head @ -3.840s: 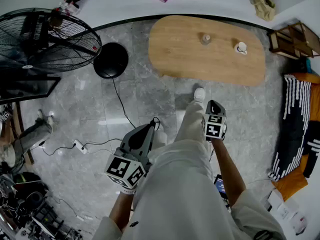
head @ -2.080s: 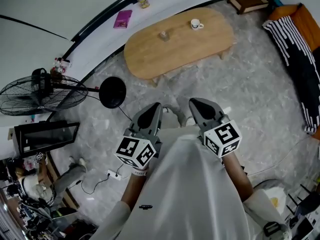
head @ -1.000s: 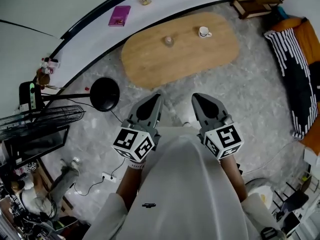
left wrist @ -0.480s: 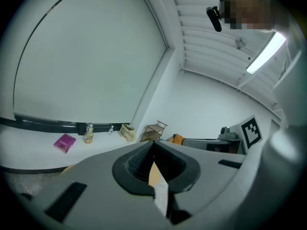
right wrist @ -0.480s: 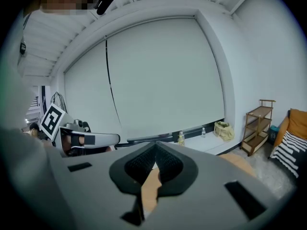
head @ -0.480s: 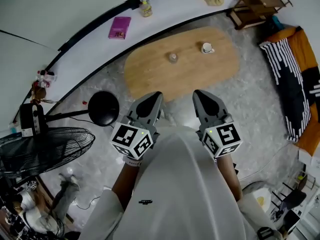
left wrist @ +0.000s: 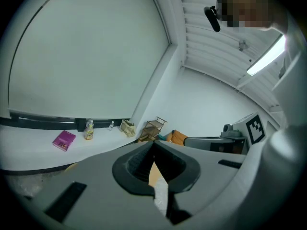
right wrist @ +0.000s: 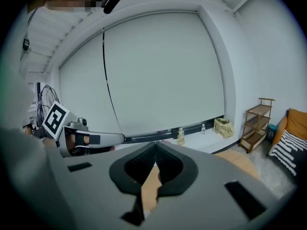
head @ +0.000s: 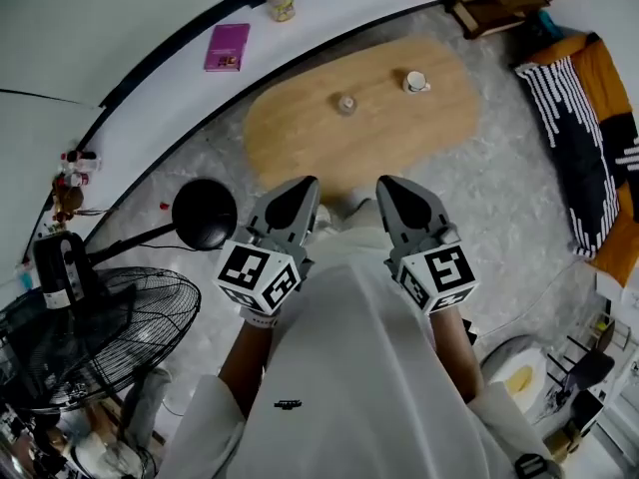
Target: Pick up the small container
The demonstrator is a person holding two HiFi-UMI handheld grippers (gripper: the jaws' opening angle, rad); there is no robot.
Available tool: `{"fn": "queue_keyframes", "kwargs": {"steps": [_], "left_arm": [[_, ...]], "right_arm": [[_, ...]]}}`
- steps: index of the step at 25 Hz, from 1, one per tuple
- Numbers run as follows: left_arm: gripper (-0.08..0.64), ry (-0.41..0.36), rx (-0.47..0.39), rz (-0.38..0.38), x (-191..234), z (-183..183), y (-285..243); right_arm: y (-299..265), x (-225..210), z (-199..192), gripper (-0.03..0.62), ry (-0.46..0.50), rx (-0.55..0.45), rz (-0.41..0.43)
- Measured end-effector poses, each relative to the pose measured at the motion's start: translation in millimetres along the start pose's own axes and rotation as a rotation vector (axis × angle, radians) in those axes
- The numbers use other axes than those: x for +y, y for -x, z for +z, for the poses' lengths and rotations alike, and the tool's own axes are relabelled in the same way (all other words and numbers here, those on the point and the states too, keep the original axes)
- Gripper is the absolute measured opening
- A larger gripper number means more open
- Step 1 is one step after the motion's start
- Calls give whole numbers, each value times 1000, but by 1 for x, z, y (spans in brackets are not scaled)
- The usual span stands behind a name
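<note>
The small container (head: 346, 104) stands upright on the oval wooden surface (head: 290, 138), left of a white cup (head: 414, 82) and well apart from both claws, straight out on their far side. The left claw (head: 306, 184) and right claw (head: 383, 184) are each pressed together on nothing, side by side, with their tips showing at the surface's near edge. The container lies about midway between their lines, so I judge neither hand clearly nearer.
</note>
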State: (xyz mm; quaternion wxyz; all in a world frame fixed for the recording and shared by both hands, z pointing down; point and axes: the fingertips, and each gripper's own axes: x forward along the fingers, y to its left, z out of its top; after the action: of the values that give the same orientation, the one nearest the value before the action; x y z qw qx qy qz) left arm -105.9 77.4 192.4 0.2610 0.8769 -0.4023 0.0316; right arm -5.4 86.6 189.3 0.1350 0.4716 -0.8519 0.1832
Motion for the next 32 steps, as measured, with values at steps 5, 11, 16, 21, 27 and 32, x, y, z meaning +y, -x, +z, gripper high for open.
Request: {"fn": "queue_keyframes", "kwargs": {"steps": [5,11,16,21,27,32], "left_arm": [[18,7,39,-10,4,-9,-19],[18,6,65,9,16,-8,-40],[18,14,101,18,28,-12,-62],[19,15,154,14,30,-25,-81],[18,45,201,54,50,-43,-105],[19,65,229,72,66,-60,-125]], "right_arm": [[-4,-17,-12,8,-44,45,-28],[-22,-29,-14,8,-54,76,-16],[-36,-46,-12,8,-40,92,-15],[-45,-67,-17,8,-61,114,-21],[-66,-96,-27,8,-78,131,-34],[-86,-112,-41,8,-47,162,9]]}}
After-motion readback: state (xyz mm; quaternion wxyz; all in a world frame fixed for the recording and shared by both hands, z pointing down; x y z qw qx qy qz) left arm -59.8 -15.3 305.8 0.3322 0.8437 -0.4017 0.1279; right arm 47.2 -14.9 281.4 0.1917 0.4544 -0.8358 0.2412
